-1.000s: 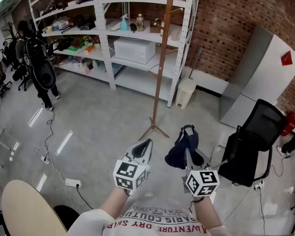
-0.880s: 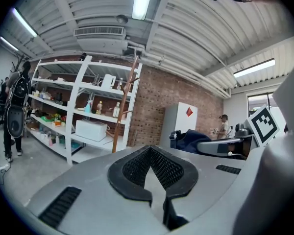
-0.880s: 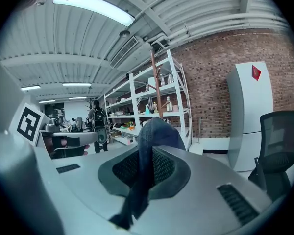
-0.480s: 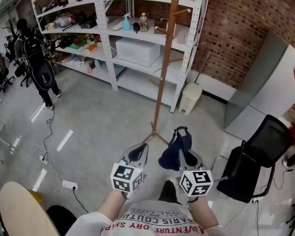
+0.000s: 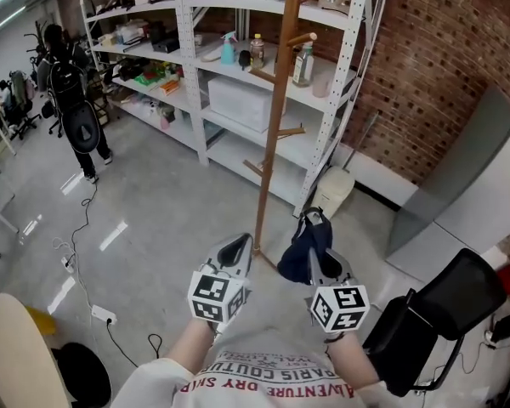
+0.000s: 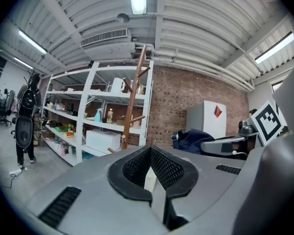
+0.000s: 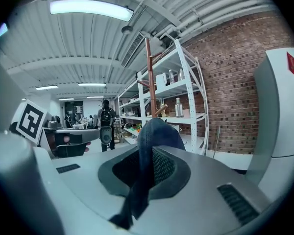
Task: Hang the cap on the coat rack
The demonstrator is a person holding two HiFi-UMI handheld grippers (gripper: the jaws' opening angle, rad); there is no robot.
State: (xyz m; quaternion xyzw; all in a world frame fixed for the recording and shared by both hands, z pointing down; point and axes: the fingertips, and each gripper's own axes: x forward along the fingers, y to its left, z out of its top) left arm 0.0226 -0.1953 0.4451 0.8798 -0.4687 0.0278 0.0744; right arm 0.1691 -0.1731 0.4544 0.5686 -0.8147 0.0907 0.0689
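A dark blue cap (image 5: pixel 302 246) hangs from my right gripper (image 5: pixel 313 257), which is shut on its fabric; in the right gripper view the cap (image 7: pixel 149 155) runs down between the jaws. The wooden coat rack (image 5: pixel 274 100) stands just ahead, its pole rising in front of the white shelving, with pegs pointing out at several heights. It also shows in the left gripper view as the coat rack (image 6: pixel 134 99) and in the right gripper view as the coat rack (image 7: pixel 150 77). My left gripper (image 5: pixel 235 252) is shut and holds nothing, level with the right one.
White metal shelving (image 5: pixel 229 66) with bottles and boxes stands behind the rack against a brick wall (image 5: pixel 442 49). A black office chair (image 5: pixel 433 317) is at the right, a grey cabinet (image 5: pixel 467 185) beyond it. A person with a backpack (image 5: pixel 68 92) stands far left. Cables lie on the floor.
The view has advanced toward the coat rack, which now stands closer and taller in front of both grippers. The cap stays held in the right gripper.
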